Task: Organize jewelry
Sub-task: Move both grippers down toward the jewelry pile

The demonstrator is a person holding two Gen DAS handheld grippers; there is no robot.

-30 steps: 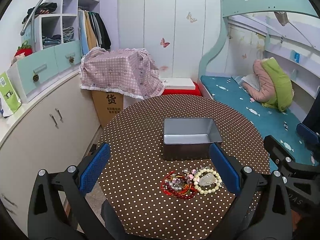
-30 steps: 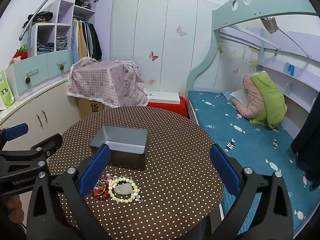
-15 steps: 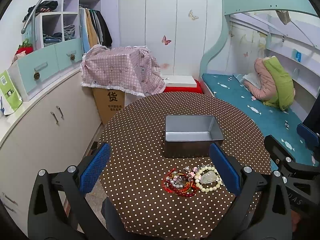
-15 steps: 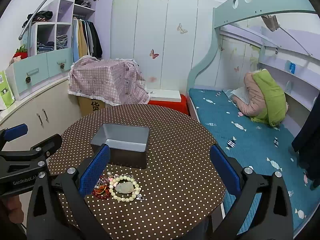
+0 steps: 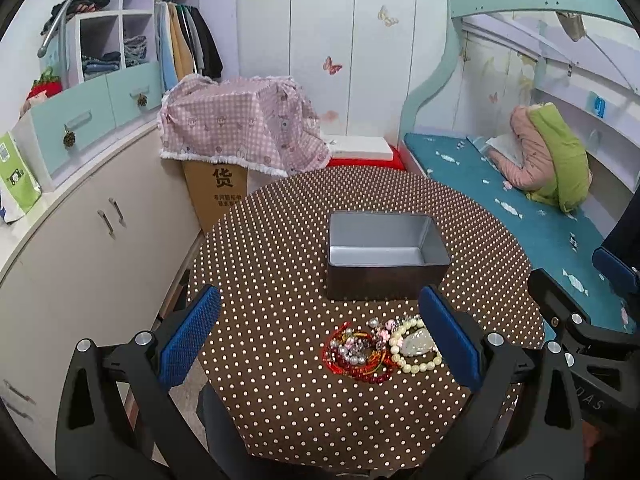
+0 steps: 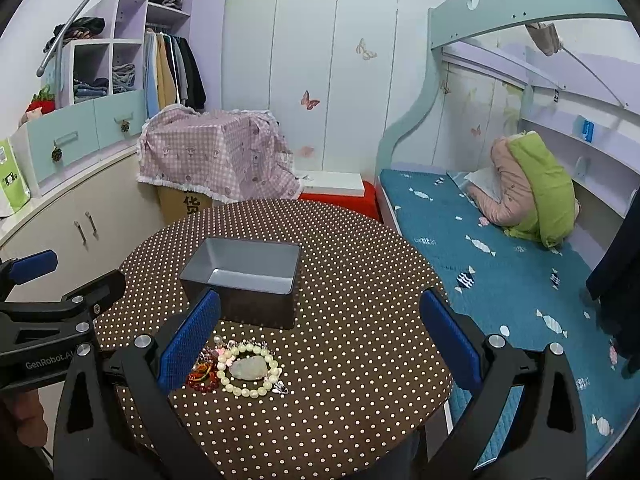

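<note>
The jaws of the left gripper [image 5: 320, 336] are spread wide and nothing is held — its blue-padded fingers [image 5: 190, 336] are raised above the near part of the round bench with the brown polka-dot cloth [image 5: 280, 264]. The right gripper [image 6: 320, 336] is likewise released and empty. Between the left fingers a tangled heap of red and silver beaded jewelry [image 5: 356, 352] is seen lying on the cloth, touching a cream bead bracelet with a pale stone [image 5: 416, 346] on its right. Just beyond the heap stands an open, empty rectangular grey metal tin [image 5: 384, 256] — apart from the jewelry.
</note>
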